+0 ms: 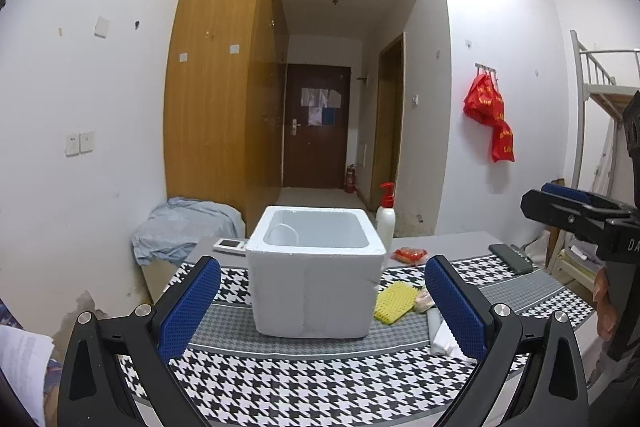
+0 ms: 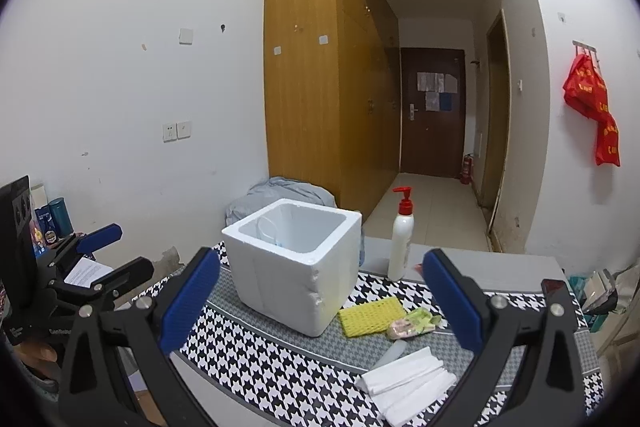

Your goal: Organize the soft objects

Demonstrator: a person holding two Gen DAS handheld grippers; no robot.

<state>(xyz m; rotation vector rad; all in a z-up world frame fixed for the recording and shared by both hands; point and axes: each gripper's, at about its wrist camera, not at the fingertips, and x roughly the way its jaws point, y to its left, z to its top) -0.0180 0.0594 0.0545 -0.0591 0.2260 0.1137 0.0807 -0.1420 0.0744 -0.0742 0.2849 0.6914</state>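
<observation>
Both grippers open and empty, soft items on the cloth right of the box

Left gripper (image 1: 320, 307) and right gripper (image 2: 320, 307) hover apart; sponge (image 2: 370, 315) touches box (image 2: 294, 263), foam sheets (image 2: 406, 385) nearer. Risk: a jaw nudging the light box, or grabbing only some sheets
</observation>
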